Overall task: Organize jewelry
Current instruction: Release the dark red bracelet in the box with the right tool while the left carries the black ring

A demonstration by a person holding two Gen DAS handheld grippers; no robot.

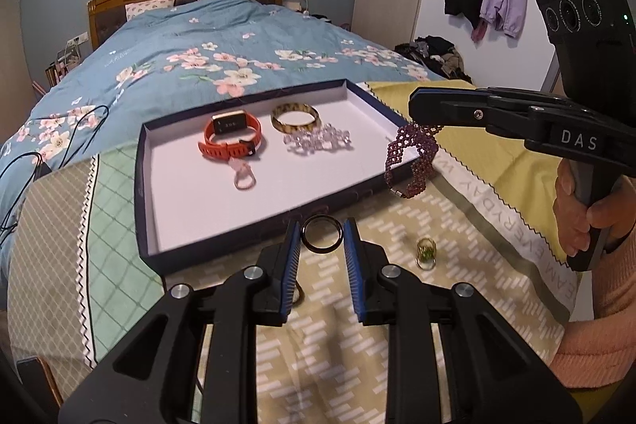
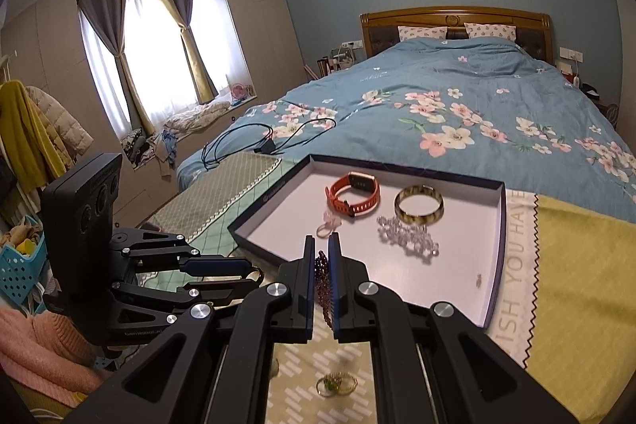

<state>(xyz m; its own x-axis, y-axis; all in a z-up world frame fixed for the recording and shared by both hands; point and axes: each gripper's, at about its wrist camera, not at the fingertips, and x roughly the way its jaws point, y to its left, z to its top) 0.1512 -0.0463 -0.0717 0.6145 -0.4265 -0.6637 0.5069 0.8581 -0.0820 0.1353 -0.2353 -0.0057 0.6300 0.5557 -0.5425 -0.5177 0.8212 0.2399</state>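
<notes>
The left gripper [image 1: 321, 233] has its ribbed blue pads clamped on a thin dark ring [image 1: 322, 234], a smooth round hoop held upright between the tips, above the near wall of the tray [image 1: 145, 185]. The right gripper [image 2: 321, 261] has its pads pressed together on a purple beaded bracelet [image 1: 411, 161], a woven mesh band that hangs limp from the tips over the tray's right corner.

The tray is a shallow rectangular box lid, dark blue outside and plain white inside. On its floor lie an orange rubber watch [image 1: 230, 138] with a ridged strap, a glossy gold bangle [image 1: 295, 117], a heap of clear crystal beads [image 1: 318, 140] just beside the bangle, and a small pale pink ring [image 1: 243, 179] near the watch.

On the yellow patterned cloth [image 1: 397, 324] just outside the tray rest a few thin gold rings [image 1: 426, 253], one with a green stone. The cloth covers the foot of a bed with a blue flowered quilt [image 1: 179, 66].
</notes>
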